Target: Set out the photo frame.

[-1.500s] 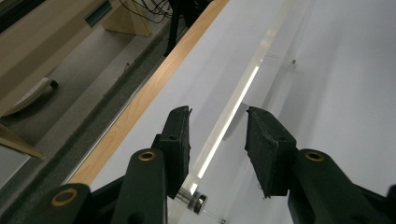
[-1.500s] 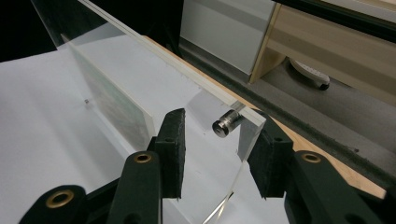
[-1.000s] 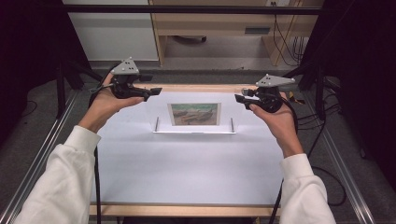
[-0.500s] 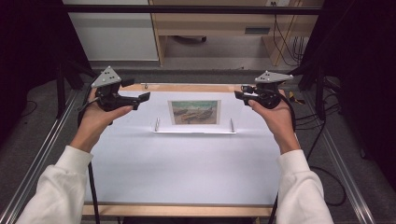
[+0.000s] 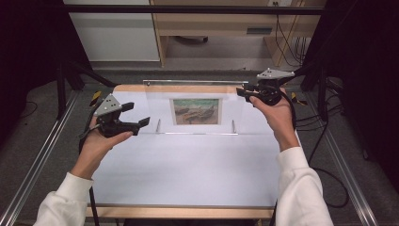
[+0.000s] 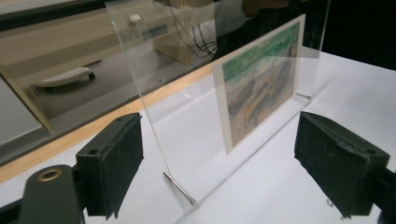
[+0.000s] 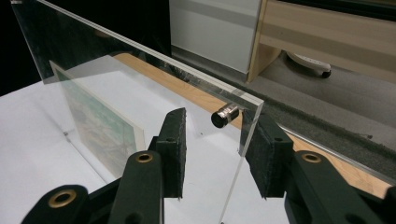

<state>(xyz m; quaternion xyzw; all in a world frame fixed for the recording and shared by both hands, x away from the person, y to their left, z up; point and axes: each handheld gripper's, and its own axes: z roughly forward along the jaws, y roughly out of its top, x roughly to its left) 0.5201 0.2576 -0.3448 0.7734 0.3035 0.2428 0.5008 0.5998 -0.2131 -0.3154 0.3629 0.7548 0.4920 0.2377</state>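
A clear acrylic panel stands upright across the far half of the white table, with a painted print in its middle. My left gripper hovers open just left of the panel's lower left corner. Its jaws have just been opening. In the left gripper view, the panel's edge lies ahead between its wide pads, untouched. My right gripper sits at the panel's top right corner. In the right gripper view its jaws straddle that corner and a small metal stud, with a gap at the near pad.
Thin metal pins prop the panel at its base. A wooden strip edges the table's far side. Aluminium rails run along both sides. A cabinet and cables lie beyond.
My left hand has swung from the panel's upper left corner out to the left, down and nearer the person, and its jaws now stand wider. The right hand and panel have stayed put.
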